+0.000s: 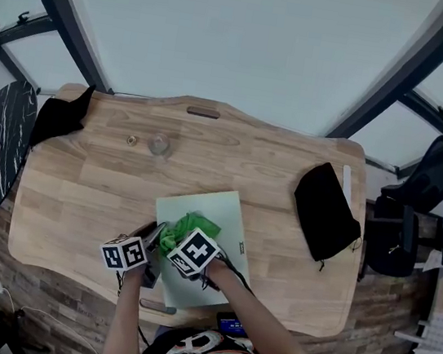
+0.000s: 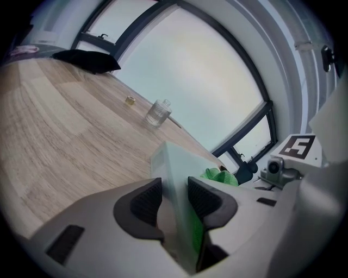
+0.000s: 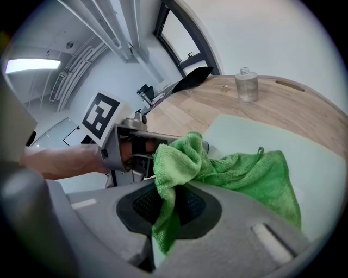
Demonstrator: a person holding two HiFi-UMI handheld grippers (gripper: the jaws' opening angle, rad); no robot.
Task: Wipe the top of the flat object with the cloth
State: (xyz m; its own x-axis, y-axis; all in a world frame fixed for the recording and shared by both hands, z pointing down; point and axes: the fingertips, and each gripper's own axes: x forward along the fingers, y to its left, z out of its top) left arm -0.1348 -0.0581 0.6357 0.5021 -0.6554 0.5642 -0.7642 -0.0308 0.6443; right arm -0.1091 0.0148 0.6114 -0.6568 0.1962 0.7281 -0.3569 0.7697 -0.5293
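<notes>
The right tool (image 3: 169, 205) pinches the green cloth (image 3: 239, 176); the left tool (image 2: 169, 200) clamps the flat board (image 2: 175, 165) by its edge. Wiping looks to be the step in hand, and next the cloth needs sweeping forward.

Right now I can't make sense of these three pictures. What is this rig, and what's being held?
No robot: a person holds a two-jaw claw in each hand. The wide picture comes from a head camera looking down; the other two ride on the claws. The left claw is shut on the edge of the pale green flat sheet on the wooden table. The right claw is shut on the green fuzzy cloth, which lies on that sheet. A small clear glass bottle and a black pouch sit farther off.
</notes>
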